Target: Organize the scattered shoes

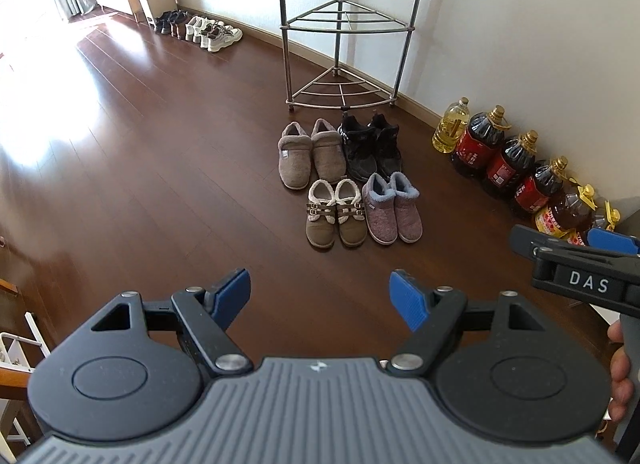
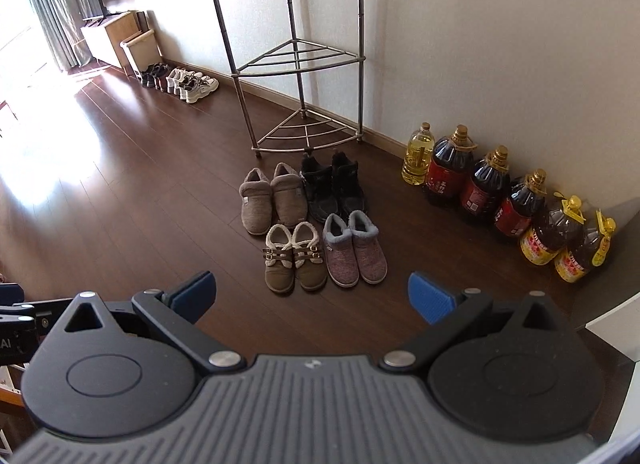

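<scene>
Grippers: left gripper and right gripper both hang above bare floor, tilted downward, jaws spread wide with nothing between the blue pads; neither has hold of anything. The right tool also shows at the edge of the left wrist view, a hand wrapped round its handle.
Nearest shoes: brown strap shoes and pink-grey fleece boots form the front row, each pair side by side, toes toward the camera, the two pairs just beside each other.
Second row: tan fleece slippers and black boots stand directly behind, likewise paired and pressed close.
Rack: metal corner rack stands just beyond the black boots, against the wall; all its tiers look empty.
Bottles: oil bottles line the wall to the right, well apart from the shoes.
Far wall: second row of sneakers sits neatly along the skirting near a bin and a cabinet.
Progress: four pairs are matched and aligned in a tidy block, with no stray shoe visible, so the sorting looks essentially finished.
Left to do: possibly nothing; if the rack is the intended home, lifting the pairs onto its tiers would remain, though the pictures cannot settle that.
</scene>
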Action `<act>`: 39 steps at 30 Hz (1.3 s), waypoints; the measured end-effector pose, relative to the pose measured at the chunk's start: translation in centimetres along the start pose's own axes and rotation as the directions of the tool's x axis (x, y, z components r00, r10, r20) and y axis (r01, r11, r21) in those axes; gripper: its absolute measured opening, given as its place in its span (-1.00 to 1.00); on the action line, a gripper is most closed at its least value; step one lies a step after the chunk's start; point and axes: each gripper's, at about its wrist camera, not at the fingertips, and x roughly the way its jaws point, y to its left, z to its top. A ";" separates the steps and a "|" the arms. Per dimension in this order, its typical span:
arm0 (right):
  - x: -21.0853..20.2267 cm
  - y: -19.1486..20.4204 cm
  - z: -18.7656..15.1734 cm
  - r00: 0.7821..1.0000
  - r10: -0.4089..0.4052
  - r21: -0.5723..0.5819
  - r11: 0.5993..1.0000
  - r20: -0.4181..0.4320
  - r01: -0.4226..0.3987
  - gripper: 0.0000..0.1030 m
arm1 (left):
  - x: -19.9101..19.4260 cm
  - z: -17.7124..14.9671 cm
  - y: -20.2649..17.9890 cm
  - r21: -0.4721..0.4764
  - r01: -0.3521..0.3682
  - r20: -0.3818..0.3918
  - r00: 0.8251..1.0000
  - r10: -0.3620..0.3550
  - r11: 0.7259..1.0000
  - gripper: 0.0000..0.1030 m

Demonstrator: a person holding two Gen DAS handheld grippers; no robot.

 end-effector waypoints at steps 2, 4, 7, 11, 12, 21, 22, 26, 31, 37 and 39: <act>0.3 0.0 0.0 1.000 0.003 -0.001 1.000 -0.004 -0.003 0.98 | 0.2 0.1 0.0 0.001 -0.001 -0.005 1.000 0.001 1.000 0.53; 0.5 0.0 0.2 1.000 0.005 -0.005 1.000 -0.005 -0.005 0.98 | 0.4 0.2 0.0 0.001 -0.001 -0.008 1.000 0.001 1.000 0.53; 0.9 -0.2 0.7 1.000 0.008 -0.011 1.000 -0.004 -0.008 0.98 | 1.0 1.0 -0.5 -0.002 -0.004 -0.011 1.000 0.004 1.000 0.53; 1.8 -1.2 1.8 1.000 0.020 -0.004 1.000 0.002 -0.020 0.98 | 2.0 2.2 -1.6 0.000 -0.009 -0.013 1.000 0.009 1.000 0.53; 2.0 -1.5 2.0 1.000 0.025 -0.002 1.000 0.002 -0.025 0.98 | 2.5 2.5 -2.1 0.002 -0.011 -0.014 1.000 0.011 1.000 0.53; 6.0 -10.5 5.0 0.988 0.144 0.006 0.990 -0.052 -0.144 0.90 | 8.5 4.9 -8.9 0.024 -0.023 -0.036 0.999 0.024 0.999 0.53; 6.6 -11.8 5.4 0.986 0.157 -0.006 0.988 -0.065 -0.157 0.85 | 9.4 5.1 -10.0 0.012 -0.027 -0.043 0.999 0.028 1.000 0.53; 9.6 -17.7 7.9 0.975 0.166 -0.057 0.983 -0.145 -0.176 0.67 | 12.7 5.9 -14.6 -0.053 -0.055 -0.096 0.994 0.049 0.997 0.53; 12.8 -23.7 11.0 0.960 0.184 -0.137 0.967 -0.211 -0.215 0.67 | 14.7 7.2 -20.3 -0.145 -0.073 -0.097 0.994 0.059 0.987 0.53; 16.8 -26.6 13.7 0.935 0.243 -0.195 0.935 -0.257 -0.297 0.48 | 17.1 7.8 -24.0 -0.178 -0.067 -0.126 0.991 0.045 0.982 0.53; 18.1 -26.3 14.0 0.929 0.251 -0.228 0.921 -0.273 -0.316 0.30 | 18.0 8.2 -24.5 -0.187 -0.068 -0.133 0.990 0.043 0.980 0.53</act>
